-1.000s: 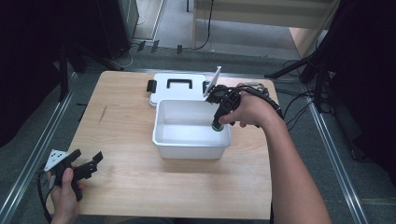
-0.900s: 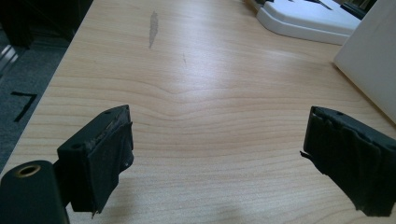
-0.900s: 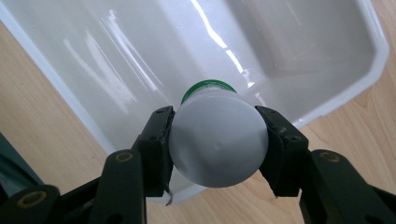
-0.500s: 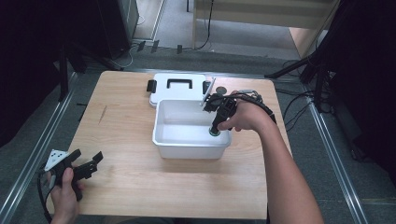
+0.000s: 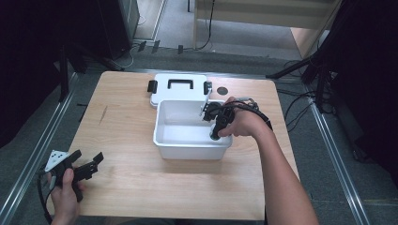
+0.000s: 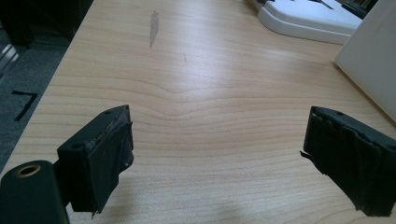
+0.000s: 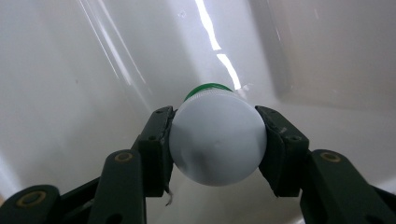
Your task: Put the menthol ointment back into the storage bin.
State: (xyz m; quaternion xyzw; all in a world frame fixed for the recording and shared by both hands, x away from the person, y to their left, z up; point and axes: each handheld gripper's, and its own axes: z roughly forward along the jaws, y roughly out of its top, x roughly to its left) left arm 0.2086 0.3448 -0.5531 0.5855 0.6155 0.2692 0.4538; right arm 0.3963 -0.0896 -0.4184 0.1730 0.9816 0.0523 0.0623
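Jaws on the right gripper (image 7: 215, 140) are clamped on a small white bottle (image 7: 217, 144), one jaw on each side of its round body, and you can see a green cap (image 7: 208, 88) poking out at the far end in the right gripper view. The bottle sits down inside the white plastic bin (image 5: 169, 140), with the glossy white inner walls all around it; can't really tell if it's touching the bottom or just hanging above it. From the high view the right hand (image 5: 244, 123) reaches in over the bin's right side, the right gripper (image 5: 215, 135) pointing down into the tub near its right wall. Left gripper (image 6: 219, 154) is a different story: jaws spread wide with nothing between them, just bare wood grain of the table (image 6: 201, 88) showing in the gap. In the high view the left gripper (image 5: 77, 165) sits near the front left corner of the table (image 5: 122, 117), held in the left hand (image 5: 63, 194), well apart from the bin. The bin's lid (image 5: 178, 89), white with a black handle and black latches, lies flat on the table just behind the bin, touching or nearly touching its back edge. There's also a dark scuff mark (image 5: 103, 114) on the wood left of the bin.
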